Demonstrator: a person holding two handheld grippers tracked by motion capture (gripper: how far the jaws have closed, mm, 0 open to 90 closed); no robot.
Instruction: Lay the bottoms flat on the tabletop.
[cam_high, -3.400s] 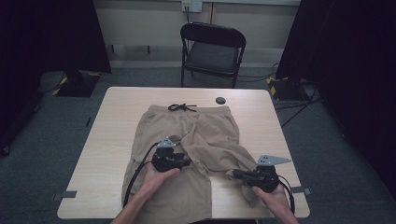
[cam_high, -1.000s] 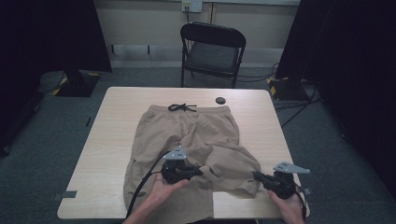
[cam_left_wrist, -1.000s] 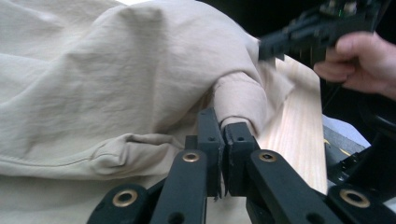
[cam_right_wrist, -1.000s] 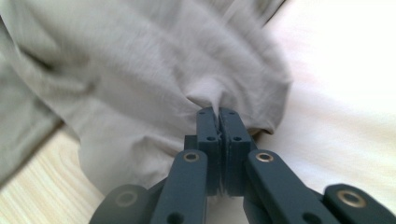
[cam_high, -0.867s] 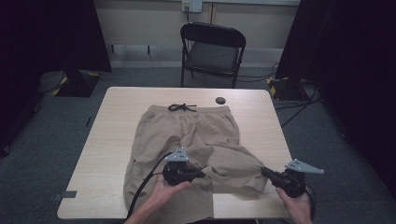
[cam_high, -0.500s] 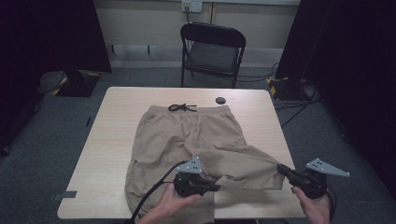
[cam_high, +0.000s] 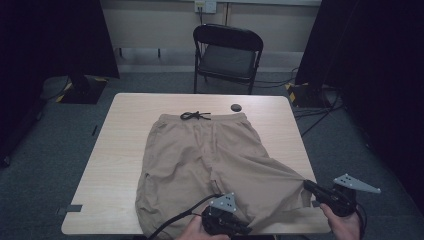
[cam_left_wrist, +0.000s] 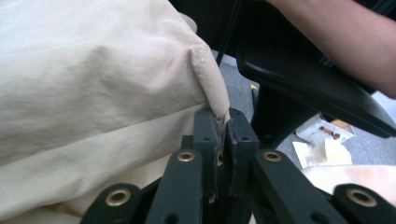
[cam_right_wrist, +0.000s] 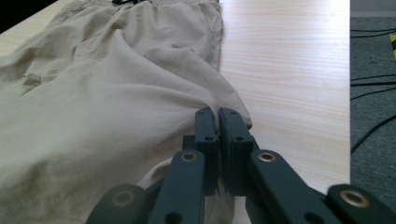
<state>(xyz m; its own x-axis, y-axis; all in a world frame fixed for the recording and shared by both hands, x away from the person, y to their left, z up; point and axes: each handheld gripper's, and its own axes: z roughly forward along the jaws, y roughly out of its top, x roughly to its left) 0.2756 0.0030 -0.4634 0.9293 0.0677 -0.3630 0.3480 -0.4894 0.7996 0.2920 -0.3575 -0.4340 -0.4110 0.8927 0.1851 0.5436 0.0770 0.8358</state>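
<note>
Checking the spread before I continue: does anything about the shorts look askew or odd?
Yes. The shorts lie lopsided: the right tongs pull one leg hem out to the table's right edge, the left tongs pinch its other corner at the near edge.

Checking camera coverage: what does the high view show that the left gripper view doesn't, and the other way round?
High view alone: the folding chair, the black drawstring at the waistband, a small dark disc on the table, and the right hand-held gripper holding the far corner of the right leg.
Left gripper view alone: the jaws of the left hand-held gripper pinching a hem corner, seen close.
Both: the tan shorts, and a forearm.
</note>
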